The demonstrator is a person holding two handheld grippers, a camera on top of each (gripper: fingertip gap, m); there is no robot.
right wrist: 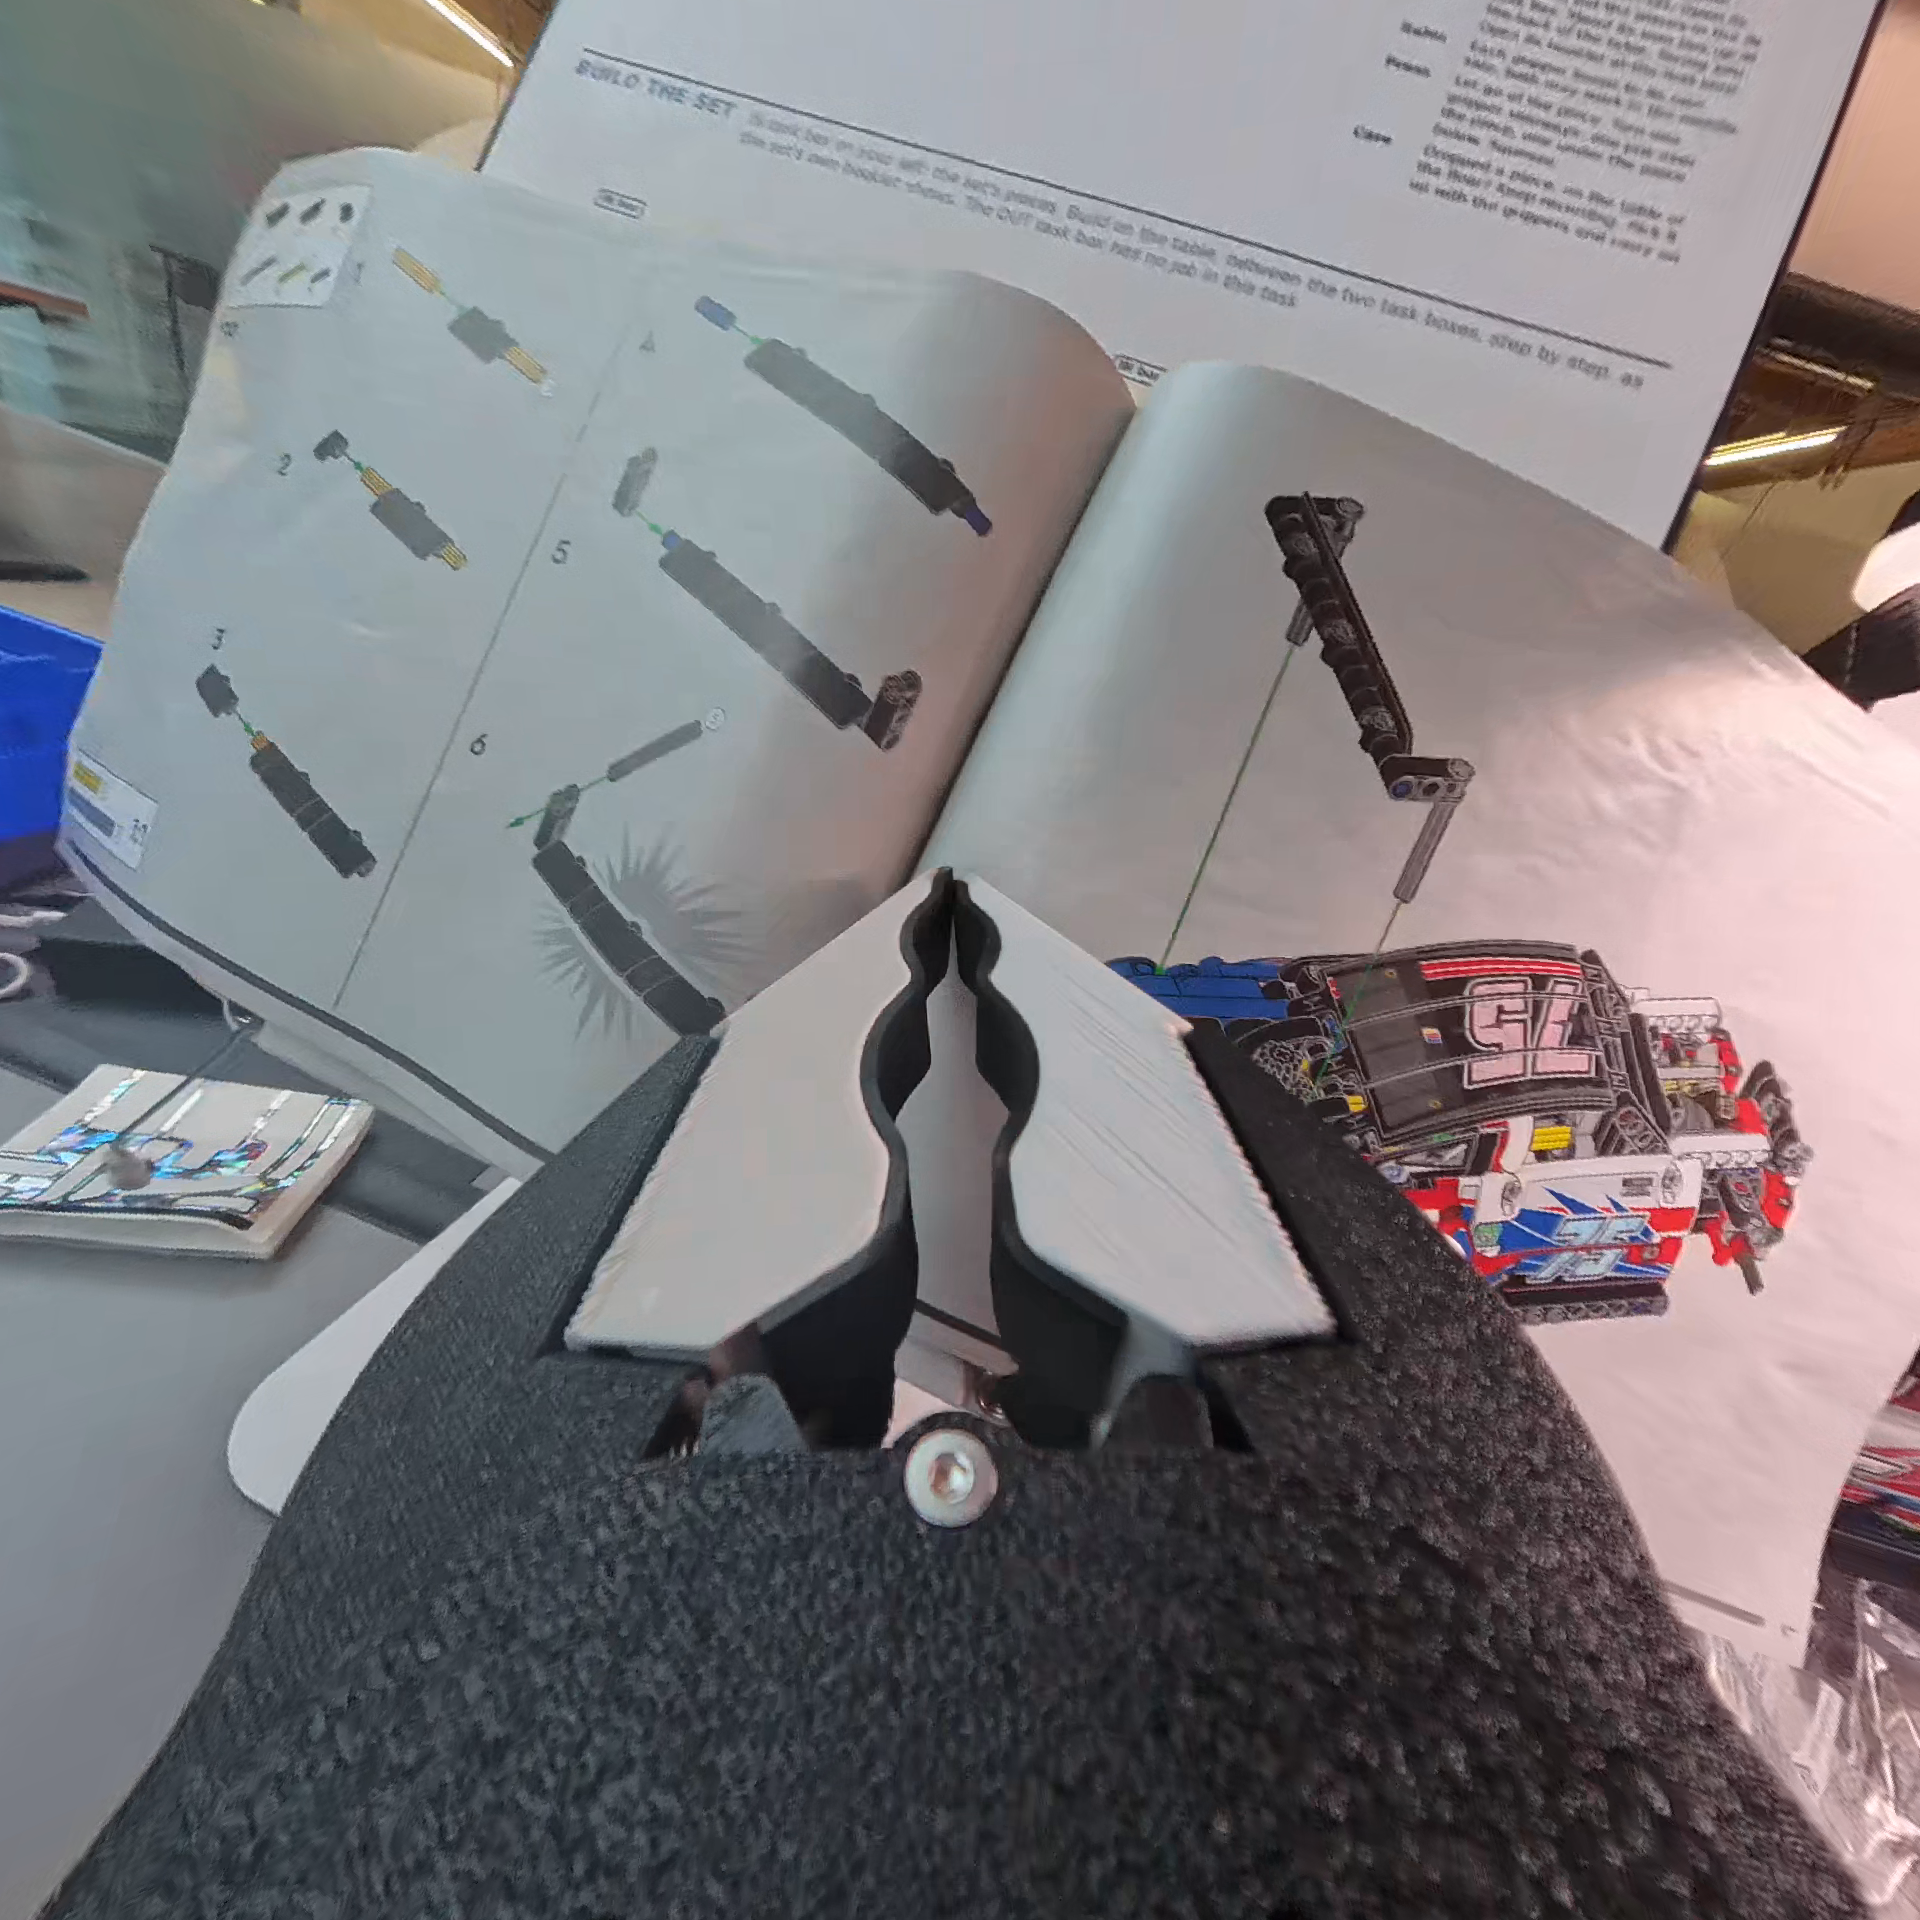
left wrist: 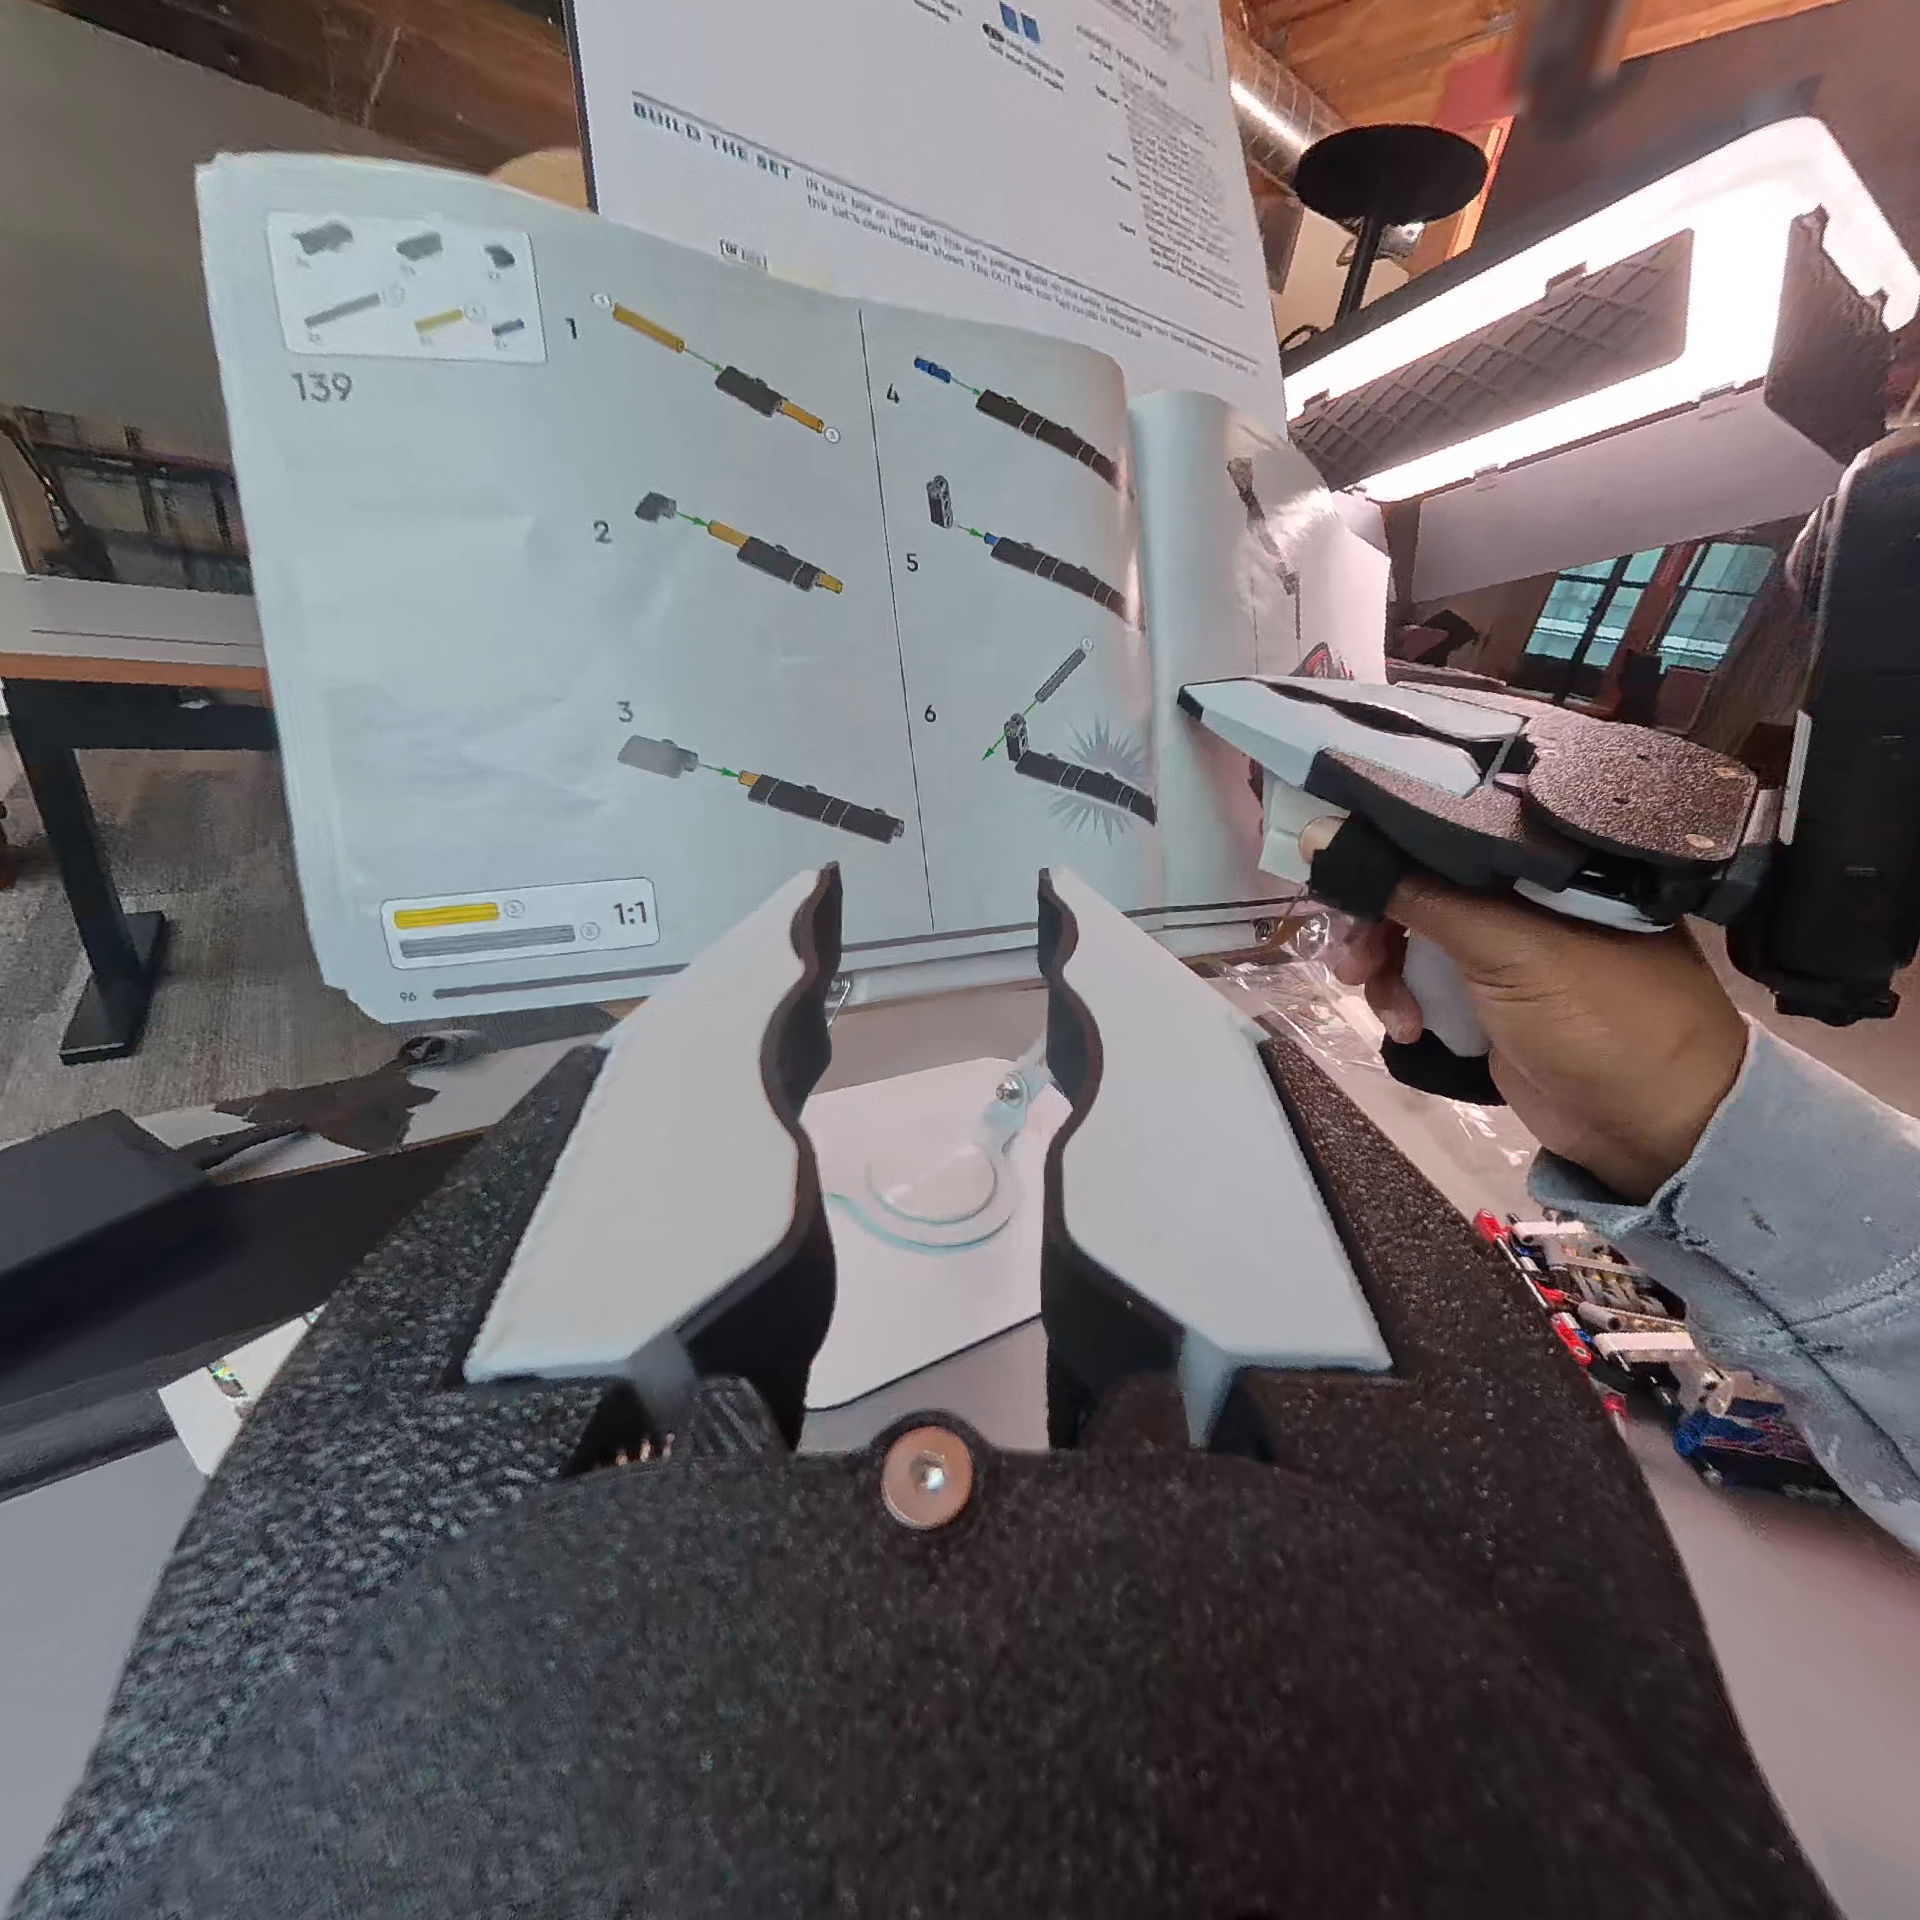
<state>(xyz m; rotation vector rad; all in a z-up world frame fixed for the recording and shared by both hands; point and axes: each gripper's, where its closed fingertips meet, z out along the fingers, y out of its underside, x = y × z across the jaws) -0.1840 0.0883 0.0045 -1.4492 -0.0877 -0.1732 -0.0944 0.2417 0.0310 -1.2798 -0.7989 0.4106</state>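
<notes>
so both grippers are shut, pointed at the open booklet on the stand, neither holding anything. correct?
Not quite. Only the right gripper is shut, fingertips meeting in the right wrist view. The left gripper is open: the left wrist view shows a clear gap between its fingers, with nothing in it. Both do point at the open booklet on the stand, neither holding anything.

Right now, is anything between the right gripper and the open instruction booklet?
Nothing visible. The right gripper, fingers shut, points straight at the booklet near its centre fold, with only bare page ahead. In the left wrist view its tip sits right at the paper; whether it touches is unclear.
</notes>
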